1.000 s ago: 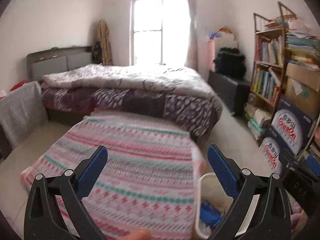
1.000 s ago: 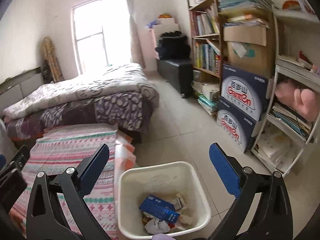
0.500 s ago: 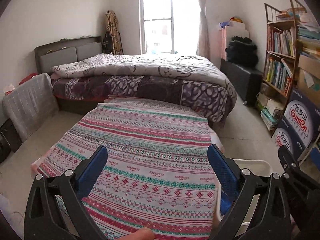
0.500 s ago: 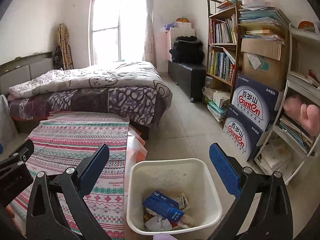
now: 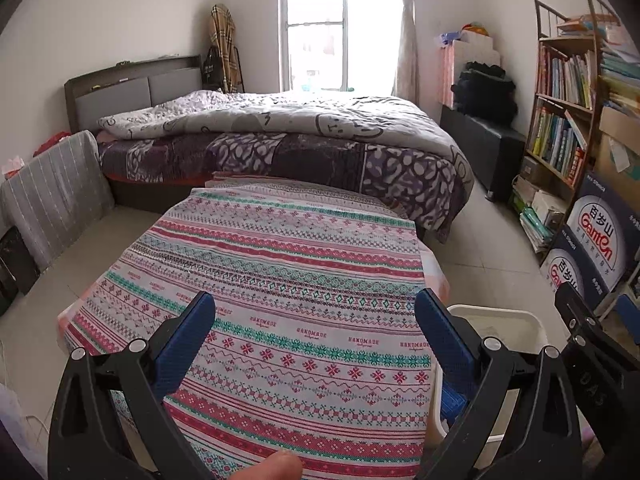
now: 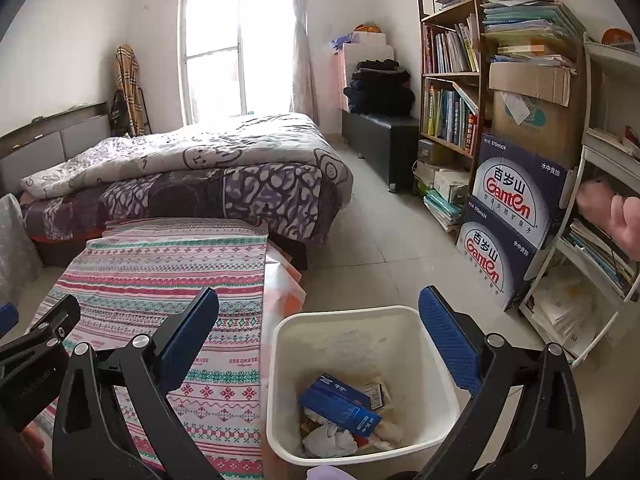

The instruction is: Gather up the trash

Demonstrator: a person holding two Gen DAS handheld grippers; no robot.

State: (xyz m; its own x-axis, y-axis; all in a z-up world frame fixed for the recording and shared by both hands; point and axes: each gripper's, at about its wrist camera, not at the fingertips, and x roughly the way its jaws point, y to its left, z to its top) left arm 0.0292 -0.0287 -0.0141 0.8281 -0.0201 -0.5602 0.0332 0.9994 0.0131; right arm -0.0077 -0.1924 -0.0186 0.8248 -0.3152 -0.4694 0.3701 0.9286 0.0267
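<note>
A white trash bin stands on the floor beside the table; it also shows in the left wrist view. Inside lie a blue box, crumpled white paper and other scraps. My right gripper is open and empty above the bin. My left gripper is open and empty over the table with the patterned cloth. No loose trash shows on the cloth.
A bed stands beyond the table. A bookshelf and stacked blue water boxes line the right wall. A white rack is at far right. A grey-covered chair stands left. Tiled floor lies between bed and shelves.
Both views have tilted up and steadied; the table and bin now sit lower and nearer in view. Both grippers stay open and empty.
</note>
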